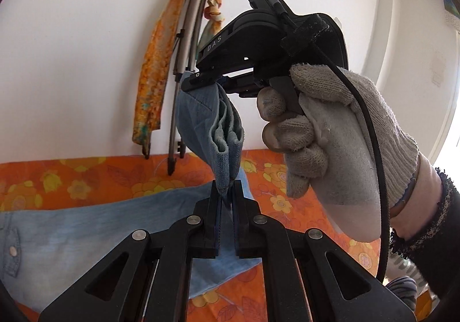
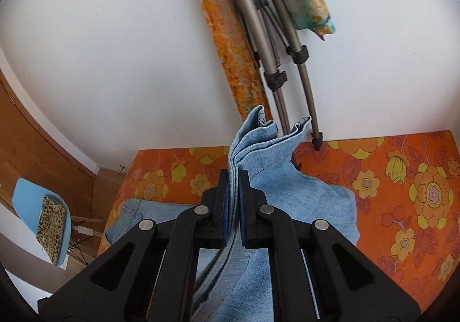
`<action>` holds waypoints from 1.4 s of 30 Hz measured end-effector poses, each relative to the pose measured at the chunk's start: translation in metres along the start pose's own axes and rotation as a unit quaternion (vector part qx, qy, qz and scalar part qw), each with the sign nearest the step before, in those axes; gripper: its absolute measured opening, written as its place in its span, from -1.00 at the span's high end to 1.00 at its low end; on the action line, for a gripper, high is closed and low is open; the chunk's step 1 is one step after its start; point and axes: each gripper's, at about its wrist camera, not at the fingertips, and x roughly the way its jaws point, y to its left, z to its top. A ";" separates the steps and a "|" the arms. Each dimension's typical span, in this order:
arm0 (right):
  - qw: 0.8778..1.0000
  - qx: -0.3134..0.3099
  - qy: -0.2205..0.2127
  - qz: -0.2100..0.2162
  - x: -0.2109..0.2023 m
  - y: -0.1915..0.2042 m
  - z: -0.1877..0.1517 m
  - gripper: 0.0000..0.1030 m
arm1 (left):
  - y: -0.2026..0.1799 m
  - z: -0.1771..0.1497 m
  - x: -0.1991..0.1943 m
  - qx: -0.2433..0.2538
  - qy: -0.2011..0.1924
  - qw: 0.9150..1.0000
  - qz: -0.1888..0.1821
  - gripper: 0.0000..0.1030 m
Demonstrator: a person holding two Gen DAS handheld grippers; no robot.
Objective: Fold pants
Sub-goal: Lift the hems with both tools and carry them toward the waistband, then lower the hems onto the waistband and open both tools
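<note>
Light blue denim pants (image 1: 72, 235) lie on an orange floral bedspread (image 1: 86, 175), with the leg ends lifted off it. My left gripper (image 1: 226, 188) is shut on the bunched hem (image 1: 201, 120), which hangs between both grippers. A hand in a grey knit glove (image 1: 330, 135) holds my right gripper (image 1: 198, 82) just above and beyond, clamped on the same hem. In the right wrist view, my right gripper (image 2: 234, 176) is shut on several stacked hem layers (image 2: 258, 135). The rest of the pants (image 2: 302, 192) drapes down to the bedspread (image 2: 402, 178).
A folded tripod (image 1: 187, 34) and an orange scarf (image 1: 152, 77) lean on the white wall behind the bed. At the left of the right wrist view a blue chair (image 2: 28, 201) carries a leopard-print pouch (image 2: 51, 224), beside a wooden panel (image 2: 34, 135).
</note>
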 end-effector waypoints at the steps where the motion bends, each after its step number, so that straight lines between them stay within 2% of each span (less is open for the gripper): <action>1: 1.000 -0.011 0.006 0.002 0.012 0.020 -0.003 0.89 | 0.016 -0.005 -0.011 -0.007 -0.001 1.000 0.010 0.90; 5: 0.998 -0.042 0.035 0.013 0.070 0.094 -0.017 0.89 | 0.083 -0.030 -0.046 -0.049 -0.003 0.997 0.053 0.91; 11: 0.993 -0.082 0.085 0.025 0.159 0.191 -0.052 0.89 | 0.178 -0.069 -0.091 -0.111 -0.005 0.988 0.105 0.92; 17: 0.984 -0.128 0.122 0.034 0.218 0.268 -0.091 0.89 | 0.246 -0.103 -0.116 -0.148 0.004 0.978 0.146 0.92; 20: 0.980 -0.143 0.137 0.034 0.238 0.287 -0.104 0.89 | 0.259 -0.115 -0.134 -0.141 0.008 0.978 0.156 0.92; 22: 0.978 -0.148 0.145 0.038 0.248 0.296 -0.110 0.89 | 0.269 -0.121 -0.143 -0.141 0.013 0.976 0.167 0.73; 23: 0.977 -0.151 0.148 0.039 0.251 0.298 -0.113 0.89 | 0.275 -0.123 -0.148 -0.144 0.009 0.975 0.170 0.53; 24: 0.976 -0.153 0.152 0.038 0.255 0.300 -0.116 0.89 | 0.280 -0.124 -0.152 -0.145 0.005 0.975 0.169 0.34; 25: 0.975 -0.155 0.155 0.038 0.259 0.303 -0.119 0.89 | 0.285 -0.124 -0.154 -0.146 0.003 0.975 0.165 0.25; 27: 0.974 -0.158 0.159 0.038 0.265 0.306 -0.122 0.89 | 0.294 -0.120 -0.151 -0.155 0.012 0.976 0.154 -0.28; 29: 0.973 -0.160 0.162 0.037 0.269 0.309 -0.125 0.89 | 0.298 -0.113 -0.142 -0.151 0.019 0.978 0.141 -0.34; 31: 0.973 -0.161 0.163 0.041 0.268 0.308 -0.126 0.89 | 0.301 -0.105 -0.125 -0.135 0.044 0.981 0.134 -0.46; 37: 0.970 -0.168 0.164 0.059 0.251 0.303 -0.121 0.89 | 0.294 -0.088 -0.082 -0.072 0.079 0.988 0.108 -0.52; 40: 0.968 -0.179 0.162 0.062 0.245 0.303 -0.119 0.89 | 0.298 -0.088 -0.070 -0.089 0.094 0.989 0.070 -0.53; 42: 0.969 -0.178 0.161 0.063 0.245 0.302 -0.116 0.89 | 0.303 -0.090 -0.070 -0.107 0.083 0.989 0.056 -0.50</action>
